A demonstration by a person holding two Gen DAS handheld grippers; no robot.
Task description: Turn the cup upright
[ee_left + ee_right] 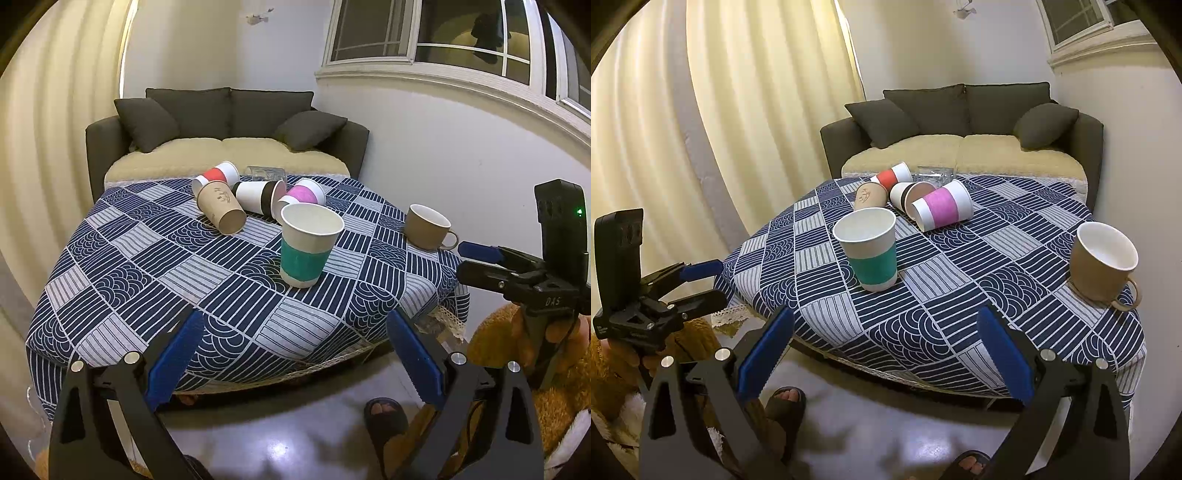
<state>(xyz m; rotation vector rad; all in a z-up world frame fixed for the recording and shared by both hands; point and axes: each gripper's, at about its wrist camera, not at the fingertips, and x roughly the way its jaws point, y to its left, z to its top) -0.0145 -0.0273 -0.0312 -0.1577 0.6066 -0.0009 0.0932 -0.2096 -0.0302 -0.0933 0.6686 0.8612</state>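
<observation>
A white paper cup with a teal band (309, 245) stands upright mid-table; it also shows in the right wrist view (870, 249). Behind it several paper cups lie on their sides: a brown one (221, 208), a red-banded one (216, 175), a black-banded one (258, 195) and a pink-banded one (303, 195) (942, 206). My left gripper (295, 354) is open and empty, off the table's near edge. My right gripper (886, 350) is open and empty, also short of the table. Each gripper shows in the other's view (476, 264) (701, 282).
A tan mug (428, 226) (1102, 264) stands upright at the table's right edge. A clear glass (265, 172) lies at the far edge. The table (147, 258) has a blue patterned cloth. A grey sofa (229, 122) is behind, a wall to the right, sandalled feet (386, 413) below.
</observation>
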